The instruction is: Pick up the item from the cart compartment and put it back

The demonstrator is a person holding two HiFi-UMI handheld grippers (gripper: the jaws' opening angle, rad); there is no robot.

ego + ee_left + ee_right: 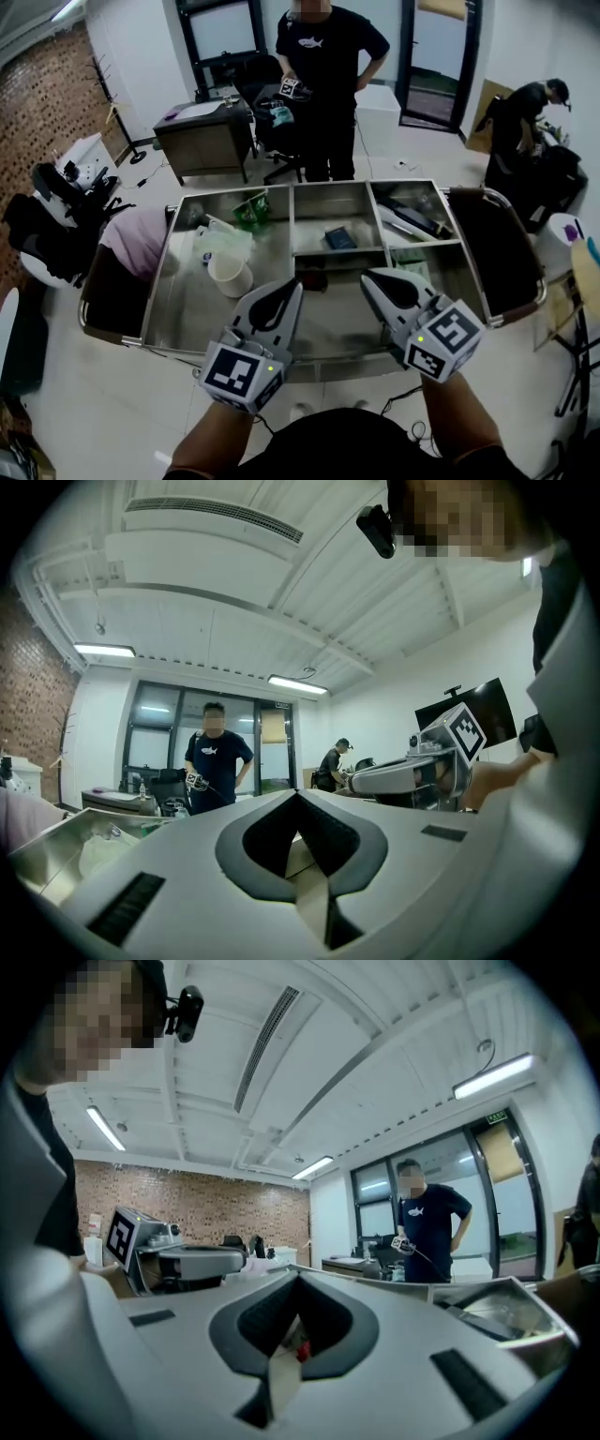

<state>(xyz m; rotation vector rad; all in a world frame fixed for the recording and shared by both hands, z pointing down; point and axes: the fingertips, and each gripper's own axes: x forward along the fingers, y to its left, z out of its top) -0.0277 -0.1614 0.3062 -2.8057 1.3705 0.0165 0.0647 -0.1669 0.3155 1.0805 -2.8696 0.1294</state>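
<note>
Blue box (339,238) sits in cart (178,347) mid rear compartment. White cup (231,275) in L compartment, green pack (251,210) at its far edge. L tool (291,289) and R tool (372,279) over cart's near edge, both w/ jaws together, empty. Person (328,75) stands beyond far edge.
</note>
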